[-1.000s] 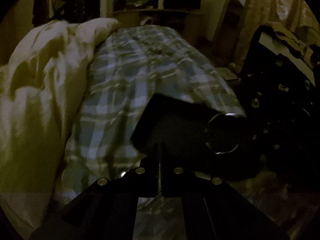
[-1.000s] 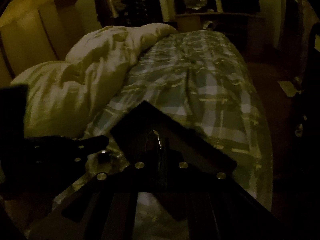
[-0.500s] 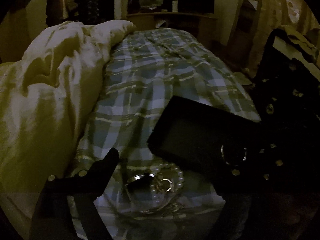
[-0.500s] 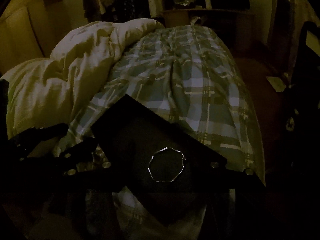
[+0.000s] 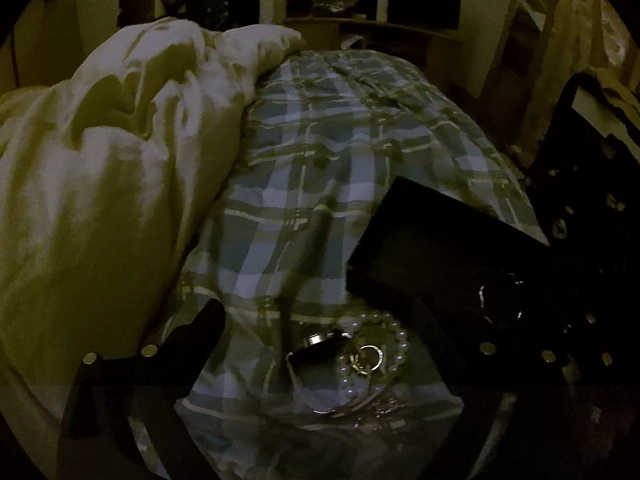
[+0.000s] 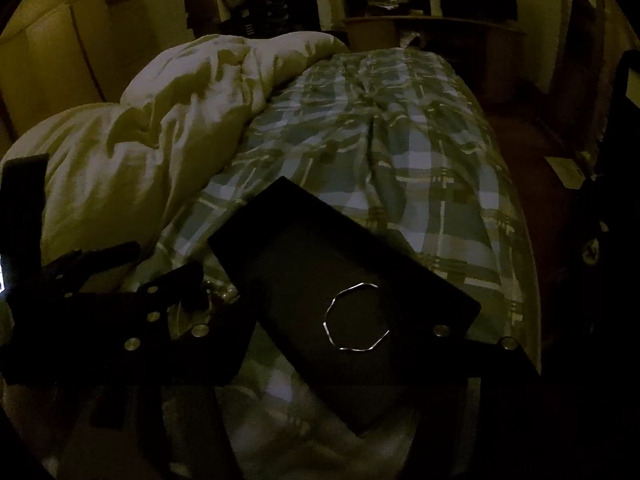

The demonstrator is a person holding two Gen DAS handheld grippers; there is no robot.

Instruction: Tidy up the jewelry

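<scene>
A flat black rectangular tray (image 6: 304, 280) lies on the plaid-covered bed (image 6: 400, 152). A thin wavy silver bangle (image 6: 356, 317) lies in the tray, toward its near end. A white pearl-bead strand (image 5: 394, 350) and a dark metal-rimmed band (image 5: 320, 346) lie together on the bed, just left of the tray. A rumpled pale duvet (image 5: 120, 152) lies heaped along the bed's left side. A wooden shelf (image 6: 432, 26) stands behind the bed.

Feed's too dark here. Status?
Both grippers open, empty. Wavy bangle lies on black tray. Pearl pile waits on plaid bedspread. Nothing blocking.
</scene>
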